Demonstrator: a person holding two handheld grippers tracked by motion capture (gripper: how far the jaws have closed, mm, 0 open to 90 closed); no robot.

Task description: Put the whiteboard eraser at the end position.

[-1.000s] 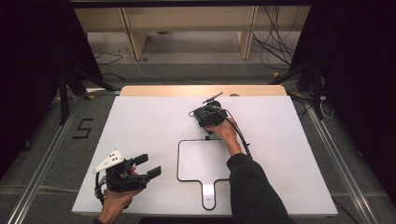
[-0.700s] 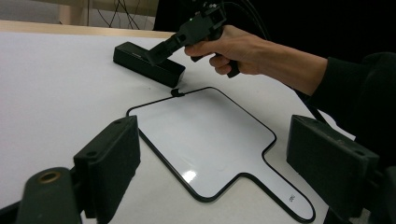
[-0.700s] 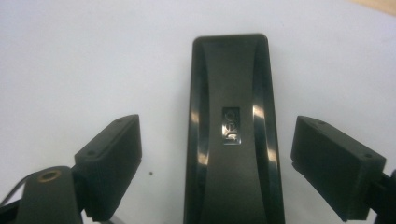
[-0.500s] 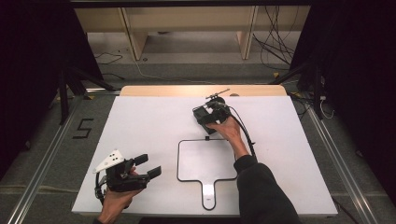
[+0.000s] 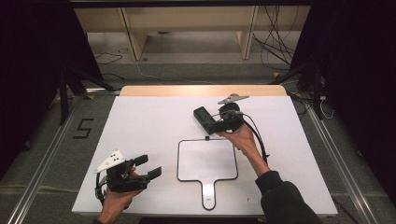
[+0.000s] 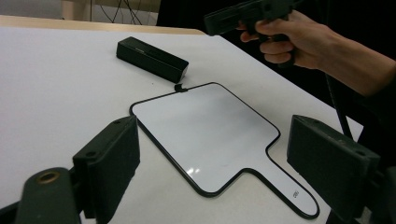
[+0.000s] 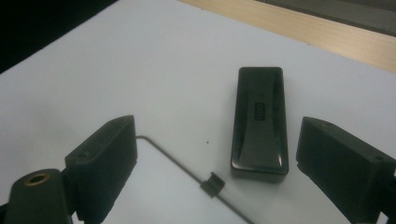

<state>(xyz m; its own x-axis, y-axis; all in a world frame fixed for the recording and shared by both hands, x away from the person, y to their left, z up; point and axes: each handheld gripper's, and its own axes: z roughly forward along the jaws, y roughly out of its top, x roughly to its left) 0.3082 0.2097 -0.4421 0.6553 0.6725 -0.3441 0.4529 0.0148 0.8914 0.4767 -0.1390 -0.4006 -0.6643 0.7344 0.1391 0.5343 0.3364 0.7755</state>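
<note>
- Jaws spread wide on the right gripper [image 5: 205, 120], hovering over the black eraser [image 7: 259, 122], gripping nothing.
- Eraser lay on the bench [image 5: 149, 121], just beyond the whiteboard [image 5: 207, 160].
- Left gripper [image 5: 147, 166] released too, near the bench's front edge.

White tabletop [image 5: 140, 126] with a wooden strip [image 5: 201, 90] along its far edge, frame centre. Wooden furniture legs [image 5: 133, 37] upper centre; loose cables [image 5: 275, 39] upper right; a painted "5" [image 5: 83, 128] on the floor at left.
</note>
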